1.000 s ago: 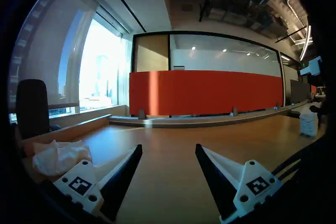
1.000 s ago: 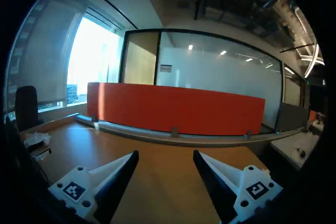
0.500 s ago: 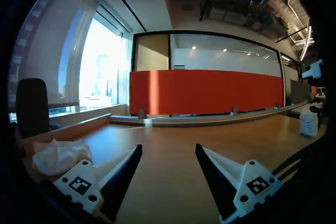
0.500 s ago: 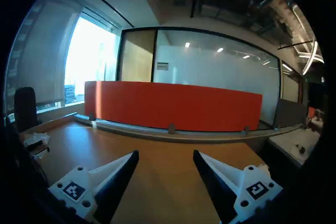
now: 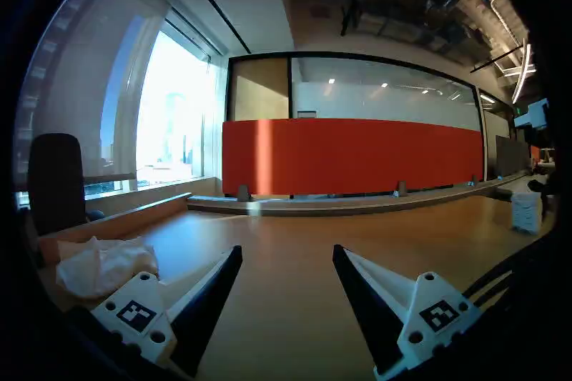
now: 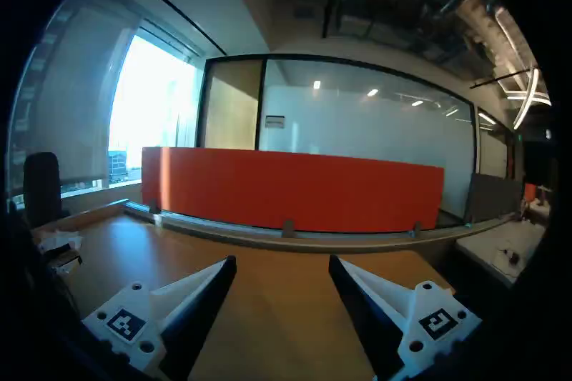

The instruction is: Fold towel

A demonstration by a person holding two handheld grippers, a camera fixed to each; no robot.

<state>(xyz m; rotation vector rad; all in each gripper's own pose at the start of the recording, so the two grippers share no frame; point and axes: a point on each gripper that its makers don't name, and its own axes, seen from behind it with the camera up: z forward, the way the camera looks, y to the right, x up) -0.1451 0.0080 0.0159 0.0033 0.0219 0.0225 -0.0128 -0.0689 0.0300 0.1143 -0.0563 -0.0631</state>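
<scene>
A crumpled white towel lies on the wooden table at the left, just beyond the left finger of my left gripper. That gripper is open, low over the table, nothing between its fingers. In the right gripper view the towel is a small pale heap at the far left edge. My right gripper is open too, holding nothing, and looks level across the tabletop.
An orange divider panel runs along the table's far edge, with a glass wall behind. A dark chair stands at the left by the bright window. A white box-like object sits at the table's right. Another desk lies to the right.
The right gripper view has tipped slightly upward, so the divider and table sit lower in it. The left gripper view is almost unchanged. Both grippers stay open.
</scene>
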